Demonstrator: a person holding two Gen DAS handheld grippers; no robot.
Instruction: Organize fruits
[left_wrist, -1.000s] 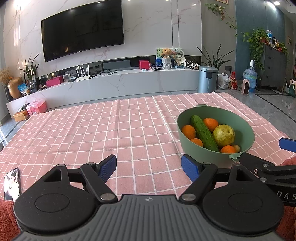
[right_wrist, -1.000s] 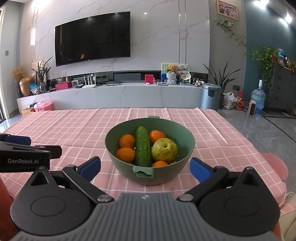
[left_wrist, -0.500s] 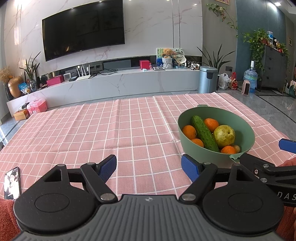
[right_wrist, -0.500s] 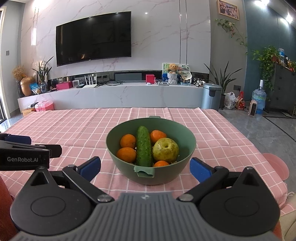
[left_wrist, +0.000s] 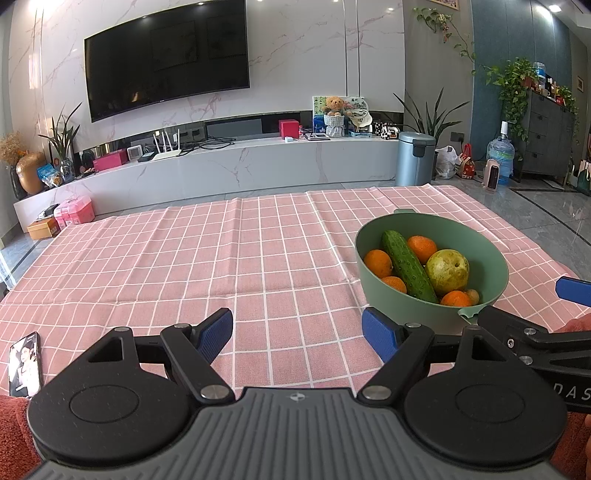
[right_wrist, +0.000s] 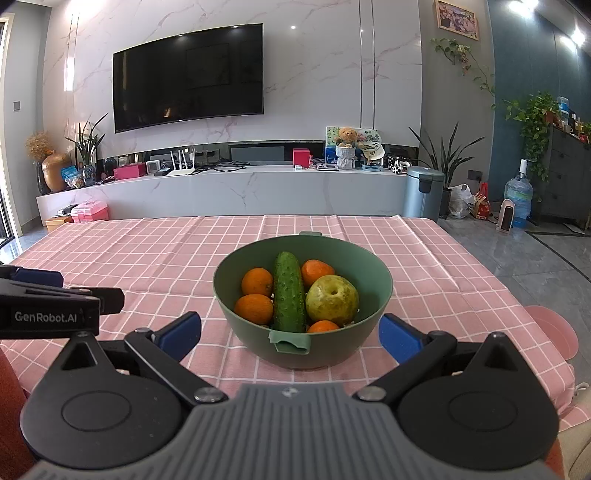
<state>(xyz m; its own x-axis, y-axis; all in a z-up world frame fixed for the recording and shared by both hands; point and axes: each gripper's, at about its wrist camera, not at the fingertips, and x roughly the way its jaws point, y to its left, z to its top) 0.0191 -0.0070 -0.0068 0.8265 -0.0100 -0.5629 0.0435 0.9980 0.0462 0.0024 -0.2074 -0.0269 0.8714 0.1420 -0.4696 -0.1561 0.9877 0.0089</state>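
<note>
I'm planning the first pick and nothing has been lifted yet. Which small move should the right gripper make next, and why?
Probably ease the right gripper forward and up over the near rim of the green bowl, toward the cucumber. Its jaws stand wide open and empty, level with the bowl's near side, and the cucumber lies on top, lengthwise along the approach. The left gripper is also open, over bare cloth.

You face a pink tablecloth (right_wrist: 147, 258) gridded in white. The bowl (right_wrist: 369, 325) is sage green; its cucumber (right_wrist: 290, 295) dark green, pear (right_wrist: 332, 299) yellow-green, oranges (right_wrist: 256, 282) orange. Your gripper pads (right_wrist: 400, 338) are blue.
</note>
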